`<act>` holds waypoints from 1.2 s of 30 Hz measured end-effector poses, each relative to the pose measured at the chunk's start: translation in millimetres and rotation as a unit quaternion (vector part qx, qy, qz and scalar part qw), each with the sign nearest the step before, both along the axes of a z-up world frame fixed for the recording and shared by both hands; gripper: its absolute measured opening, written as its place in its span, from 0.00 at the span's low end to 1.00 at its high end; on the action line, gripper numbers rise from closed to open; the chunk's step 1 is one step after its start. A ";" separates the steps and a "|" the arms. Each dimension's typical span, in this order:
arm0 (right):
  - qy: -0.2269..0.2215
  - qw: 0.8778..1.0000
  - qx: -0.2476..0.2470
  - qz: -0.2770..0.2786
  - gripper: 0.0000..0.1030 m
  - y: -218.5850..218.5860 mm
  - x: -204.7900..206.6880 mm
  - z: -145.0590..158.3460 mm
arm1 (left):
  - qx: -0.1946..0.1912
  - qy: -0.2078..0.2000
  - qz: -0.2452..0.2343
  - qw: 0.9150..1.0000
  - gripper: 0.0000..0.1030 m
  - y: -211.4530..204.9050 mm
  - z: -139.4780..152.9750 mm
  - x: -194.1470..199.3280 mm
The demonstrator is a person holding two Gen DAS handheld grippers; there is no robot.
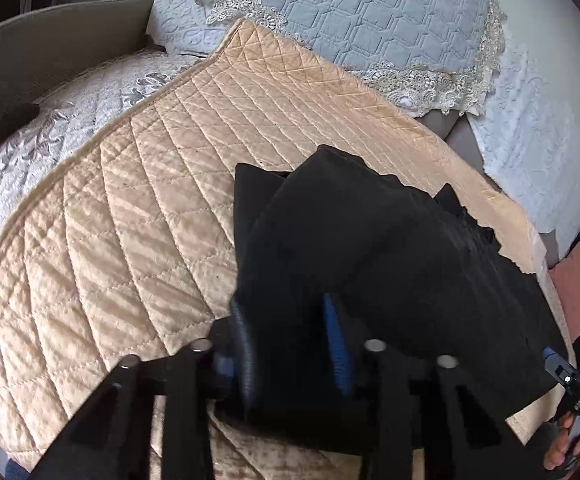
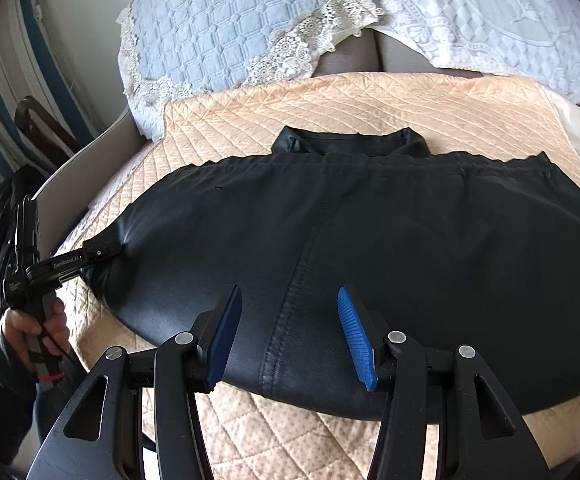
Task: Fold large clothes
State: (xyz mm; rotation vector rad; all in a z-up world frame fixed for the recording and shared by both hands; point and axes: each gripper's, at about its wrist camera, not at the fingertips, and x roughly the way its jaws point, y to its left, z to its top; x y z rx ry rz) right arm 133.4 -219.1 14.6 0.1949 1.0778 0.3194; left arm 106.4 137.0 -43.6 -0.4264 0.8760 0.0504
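Observation:
A black garment (image 2: 370, 248) lies folded across a peach quilted cover (image 2: 330, 96). In the right wrist view my right gripper (image 2: 290, 336) is open, its blue pads (image 2: 354, 336) spread above the garment's near edge and seam. My left gripper (image 2: 105, 254) shows at the left, shut on the garment's left end. In the left wrist view the garment (image 1: 370, 248) bunches up over my left gripper (image 1: 290, 344), and cloth lies between the blue pads (image 1: 336, 344). The right gripper's tip (image 1: 574, 392) shows at the far right edge.
The peach cover (image 1: 129, 220) lies on a sofa seat. A pale blue quilted cover with lace trim (image 1: 370, 12) drapes the backrest, and white lace covers (image 2: 490, 20) lie beside it. A dark chair (image 2: 41, 120) stands at the left.

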 end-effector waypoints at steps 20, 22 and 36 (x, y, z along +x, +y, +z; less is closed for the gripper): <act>-0.017 0.993 0.037 -0.112 0.50 -92.4 -36.6 11.7 | -0.034 -0.117 -0.227 0.966 0.07 -166.9 141.5 32.2; -0.014 0.992 0.038 -0.119 0.50 -99.4 -41.4 11.1 | -0.051 -0.098 -0.259 0.959 0.05 -198.4 120.3 42.3; 0.034 0.978 0.167 -0.119 0.57 -106.1 -22.0 -3.1 | -0.085 -0.085 -0.311 0.943 0.21 -208.9 91.0 20.3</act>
